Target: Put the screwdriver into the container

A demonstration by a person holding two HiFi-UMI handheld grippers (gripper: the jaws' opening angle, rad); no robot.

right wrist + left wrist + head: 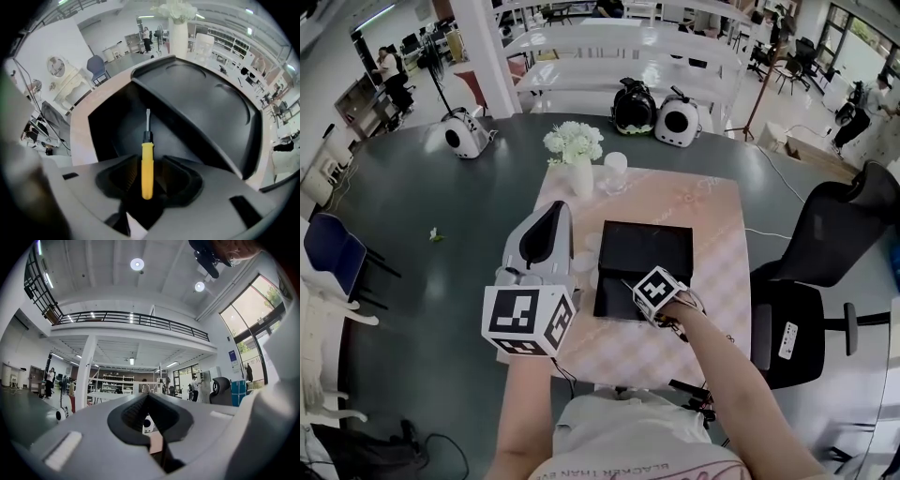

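Only the right gripper view shows the screwdriver (147,171). Its yellow handle is between the jaws of the right gripper (149,161), which stand wide apart and do not press it. Its blade points into the open inside of the black container (112,126). In the head view the marker cube hides this. The left gripper (551,214), left of the container, has its jaws together and holds nothing. The container lies on a pink table (712,216). Behind the container stand 1 vase (579,176) with white flowers and 1 white cup (616,172). Right of it is a black chair (825,262) on a grey floor (422,272).
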